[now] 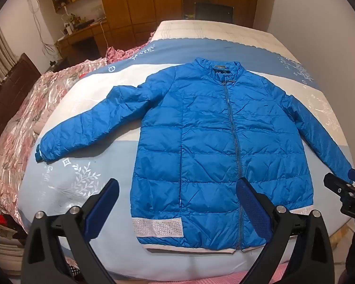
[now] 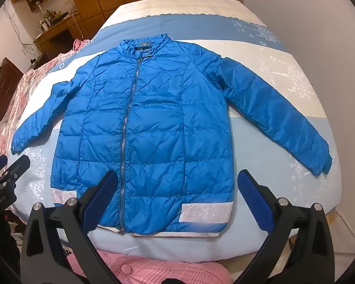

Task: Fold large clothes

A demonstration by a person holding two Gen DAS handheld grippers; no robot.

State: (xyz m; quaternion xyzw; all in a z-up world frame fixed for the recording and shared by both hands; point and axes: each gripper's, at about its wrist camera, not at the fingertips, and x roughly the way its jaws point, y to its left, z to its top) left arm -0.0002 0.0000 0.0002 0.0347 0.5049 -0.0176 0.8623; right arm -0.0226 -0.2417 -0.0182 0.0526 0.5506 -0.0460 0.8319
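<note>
Left wrist view looks down on a bed (image 1: 248, 35) that fills most of the frame, spread with a cover (image 1: 82, 184) in blue, white and pale blue bands with white leaf prints. One blue jacket (image 1: 208, 146) lies flat at frame centre, zipped, collar toward the top, both sleeves spread out to the sides, two silver studded patches at its hem. A pink floral quilt (image 1: 23, 123) is bunched along the left edge. Wooden wardrobes (image 1: 139, 2) stand at the top, a desk (image 1: 82, 35) with shelves at upper left, white walls on either side. Two grippers show: the left gripper (image 1: 177, 203) at the bottom, fingers spread wide over the hem and gripping nothing; the right gripper (image 2: 176, 196) in the right wrist view likewise wide apart and empty above the hem
</note>
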